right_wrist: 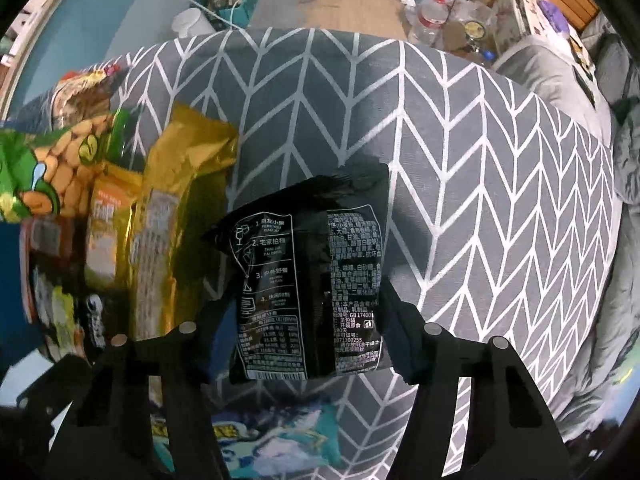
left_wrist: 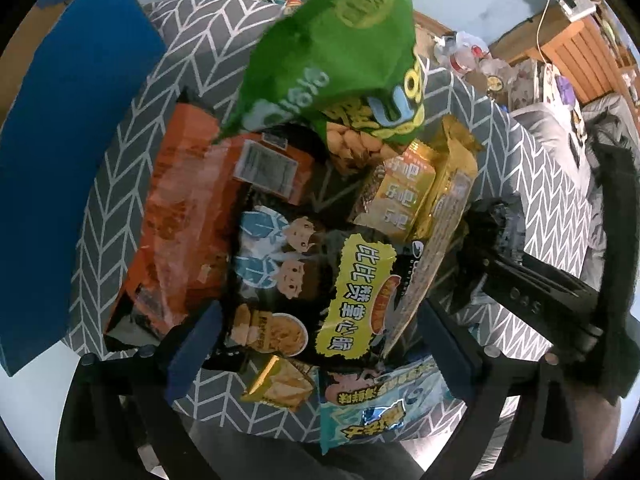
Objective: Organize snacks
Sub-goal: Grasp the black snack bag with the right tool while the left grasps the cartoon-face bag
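Our right gripper (right_wrist: pixel 308 344) is closing around a black printed snack packet (right_wrist: pixel 310 280) lying apart on the grey chevron-patterned cloth (right_wrist: pixel 480 160) (contact unclear). Our left gripper (left_wrist: pixel 320 344) is hanging wide over the heaped pile, above the black-and-yellow noodle bag (left_wrist: pixel 320 280), with a green peanut bag (left_wrist: pixel 340 60) beyond, seen fully only here. Most sorting is remaining.

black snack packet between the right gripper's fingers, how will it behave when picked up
The black packet looks like thin glossy film, so probably light and a bit slippery. It is creased and puffy, so it will likely crumple under the right gripper and sag rather than stay stiff.
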`<action>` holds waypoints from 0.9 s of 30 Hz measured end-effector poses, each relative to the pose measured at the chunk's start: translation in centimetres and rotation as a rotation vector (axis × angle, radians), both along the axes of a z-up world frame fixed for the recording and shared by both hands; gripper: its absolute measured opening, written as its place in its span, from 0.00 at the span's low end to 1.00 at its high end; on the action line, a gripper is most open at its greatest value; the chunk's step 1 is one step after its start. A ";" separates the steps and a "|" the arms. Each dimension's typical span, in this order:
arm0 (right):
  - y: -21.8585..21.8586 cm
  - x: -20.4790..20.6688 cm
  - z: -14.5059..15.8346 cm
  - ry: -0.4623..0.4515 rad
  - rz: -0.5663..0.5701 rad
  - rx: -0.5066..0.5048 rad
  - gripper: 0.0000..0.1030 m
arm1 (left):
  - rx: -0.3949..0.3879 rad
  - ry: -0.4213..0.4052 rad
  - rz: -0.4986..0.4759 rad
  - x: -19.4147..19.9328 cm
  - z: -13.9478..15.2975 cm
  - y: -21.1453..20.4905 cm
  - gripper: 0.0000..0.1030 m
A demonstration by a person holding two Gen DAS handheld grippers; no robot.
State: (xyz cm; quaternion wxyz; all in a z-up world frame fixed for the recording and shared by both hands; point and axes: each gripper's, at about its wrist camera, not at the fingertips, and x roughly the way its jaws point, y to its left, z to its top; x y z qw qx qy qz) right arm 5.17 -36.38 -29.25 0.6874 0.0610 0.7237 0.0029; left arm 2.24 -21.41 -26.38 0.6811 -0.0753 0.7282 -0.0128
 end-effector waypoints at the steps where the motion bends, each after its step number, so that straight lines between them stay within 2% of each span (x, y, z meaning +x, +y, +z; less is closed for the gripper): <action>1: 0.0 0.0 0.0 0.000 0.001 0.015 0.61 | 0.004 -0.002 -0.005 0.0 -0.2 -0.1 0.97; 12: -3.0 -2.3 1.5 -0.017 -0.038 0.090 0.61 | 0.007 -0.009 -0.031 0.2 -1.2 -1.6 0.99; 13: -3.2 -2.6 1.8 -0.022 -0.046 0.096 0.61 | 0.001 -0.010 -0.032 0.1 -1.1 -1.5 0.97; 14: -3.5 -2.6 2.0 -0.025 -0.052 0.102 0.61 | -0.004 -0.014 -0.033 0.1 -1.2 -1.6 0.89; 20: -3.4 -2.0 3.1 -0.046 -0.050 0.127 0.61 | -0.041 -0.030 -0.044 -0.6 -1.0 -0.9 0.70; 27: -3.9 -2.7 4.5 -0.068 -0.033 0.143 0.61 | -0.083 -0.026 -0.052 -1.0 0.1 -0.3 0.67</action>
